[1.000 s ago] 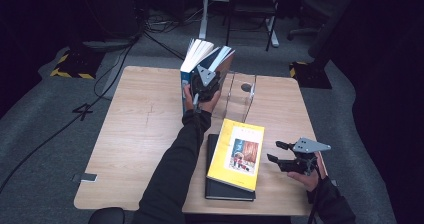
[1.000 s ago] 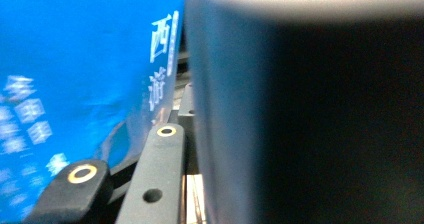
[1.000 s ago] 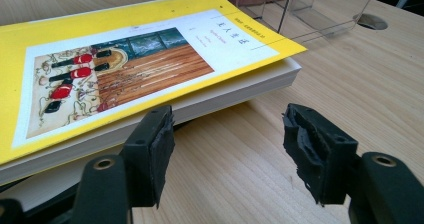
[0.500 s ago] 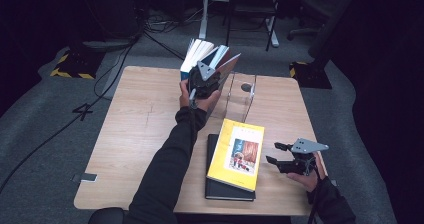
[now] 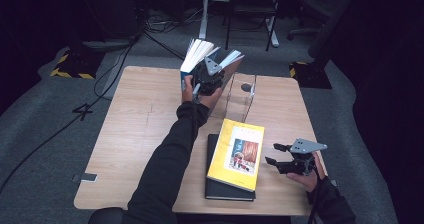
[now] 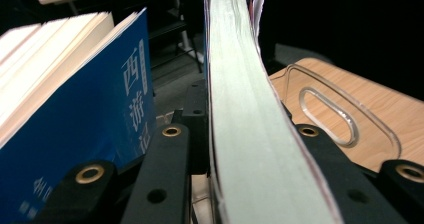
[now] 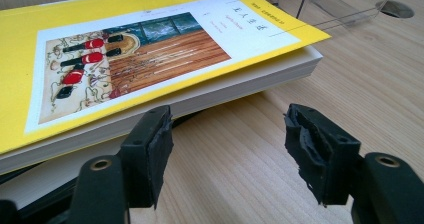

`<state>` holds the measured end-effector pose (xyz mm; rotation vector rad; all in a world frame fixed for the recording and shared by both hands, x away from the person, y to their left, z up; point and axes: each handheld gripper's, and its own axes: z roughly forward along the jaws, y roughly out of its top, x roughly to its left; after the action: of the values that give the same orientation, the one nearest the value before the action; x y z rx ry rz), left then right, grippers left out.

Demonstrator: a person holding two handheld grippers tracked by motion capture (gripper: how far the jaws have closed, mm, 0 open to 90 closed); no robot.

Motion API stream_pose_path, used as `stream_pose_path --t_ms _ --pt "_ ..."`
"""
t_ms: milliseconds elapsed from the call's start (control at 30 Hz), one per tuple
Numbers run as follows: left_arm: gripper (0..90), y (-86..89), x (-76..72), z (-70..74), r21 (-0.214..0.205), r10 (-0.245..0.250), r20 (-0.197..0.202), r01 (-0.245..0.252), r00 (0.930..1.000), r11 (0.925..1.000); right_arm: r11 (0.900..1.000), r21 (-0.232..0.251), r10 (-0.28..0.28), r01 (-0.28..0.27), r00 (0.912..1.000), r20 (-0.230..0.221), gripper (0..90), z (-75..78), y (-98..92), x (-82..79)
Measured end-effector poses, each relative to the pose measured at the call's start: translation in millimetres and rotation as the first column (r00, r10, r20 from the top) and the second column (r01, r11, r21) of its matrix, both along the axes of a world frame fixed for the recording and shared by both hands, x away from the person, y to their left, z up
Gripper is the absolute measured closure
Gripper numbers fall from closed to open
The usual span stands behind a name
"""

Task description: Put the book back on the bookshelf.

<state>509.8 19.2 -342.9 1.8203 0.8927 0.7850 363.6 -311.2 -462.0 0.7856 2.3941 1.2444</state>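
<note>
Clear acrylic book stand (image 5: 240,91), far side of the wooden table (image 5: 135,134); contents cannot be made out, partly screened by the left gripper (image 5: 207,79). That gripper's jaws, which have just been closing, clamp a pale-edged book (image 6: 245,119) held upright above the stand; a blue-covered book (image 6: 75,129) fans open just beside it, its lower part cut off. Yellow book (image 5: 237,154) lies on a black book (image 5: 227,191), mostly covered. Right gripper (image 5: 277,154), jaws apart and empty, hovers just beside that stack.
</note>
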Motion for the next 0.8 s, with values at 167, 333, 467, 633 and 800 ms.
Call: stream_pose_path --t_ms 167,333,467,633,800 --pt "73.7 -8.1 4.0 -0.9 -0.003 0.021 0.037 -0.021 0.9991 0.9998 1.0 0.002 0.007 -0.007 1.0 0.0 36.2 0.6 0.1 -0.9" --pt "73.8 -9.7 14.7 0.3 -0.016 0.03 0.052 -0.029 0.9982 0.9995 0.9999 0.007 0.008 -0.007 1.0 -0.003 36.3 0.1 -0.8 -0.3" --pt "73.7 -10.3 22.4 3.5 -0.037 0.054 0.056 -0.052 0.9969 0.9979 0.9999 0.007 0.01 -0.01 0.9999 -0.003 36.3 0.0 -1.0 -0.2" --pt "73.2 -12.9 26.4 2.5 -0.034 0.086 0.071 -0.083 0.9938 0.9959 0.9999 0.007 0.016 -0.016 0.9999 -0.003 36.3 0.2 -0.8 -0.3" --pt "73.1 -12.5 23.7 0.5 -0.043 0.109 0.071 -0.107 0.9915 0.9934 0.9998 0.006 0.016 -0.016 0.9999 -0.002 36.2 0.4 -1.0 -0.4"
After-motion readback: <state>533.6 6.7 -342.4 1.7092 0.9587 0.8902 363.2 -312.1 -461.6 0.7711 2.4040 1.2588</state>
